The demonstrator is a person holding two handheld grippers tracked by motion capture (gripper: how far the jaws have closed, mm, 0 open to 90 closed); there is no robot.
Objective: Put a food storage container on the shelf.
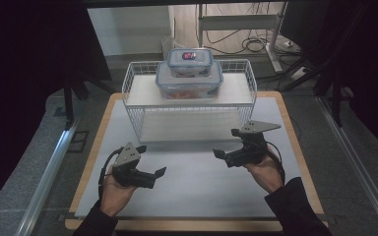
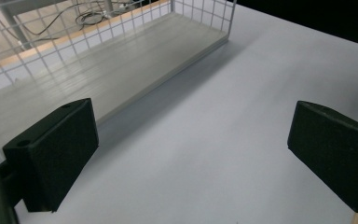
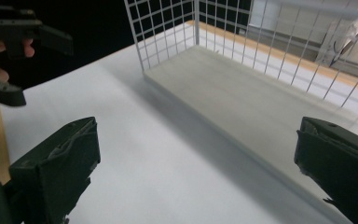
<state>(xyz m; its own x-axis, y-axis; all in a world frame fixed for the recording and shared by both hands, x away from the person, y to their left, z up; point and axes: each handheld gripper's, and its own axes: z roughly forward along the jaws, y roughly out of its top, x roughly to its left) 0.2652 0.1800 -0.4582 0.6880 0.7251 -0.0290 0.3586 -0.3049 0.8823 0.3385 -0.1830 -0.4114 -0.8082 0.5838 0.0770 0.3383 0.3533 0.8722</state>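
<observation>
A white wire rack (image 1: 133,93) with two shelves stands at the back of the white mat (image 1: 192,187). On its top shelf a small clear container with a blue lid (image 1: 189,61) sits on a larger one (image 1: 189,84). My left gripper (image 1: 152,160) is held low over the mat at front left, open and empty. My right gripper (image 1: 225,142) hovers at front right near the rack's lower shelf (image 1: 187,129), also open and empty. In the left gripper view the jaws (image 2: 191,135) stand wide over bare mat. The right gripper view has its jaws (image 3: 196,149) apart before the shelf board (image 3: 242,102).
The mat lies on a wooden board (image 1: 295,147) whose edges show left, right and front. Dark floor and metal rails (image 1: 54,162) flank the board. Cables and a table frame (image 1: 270,44) lie behind the rack. The lower shelf holds nothing.
</observation>
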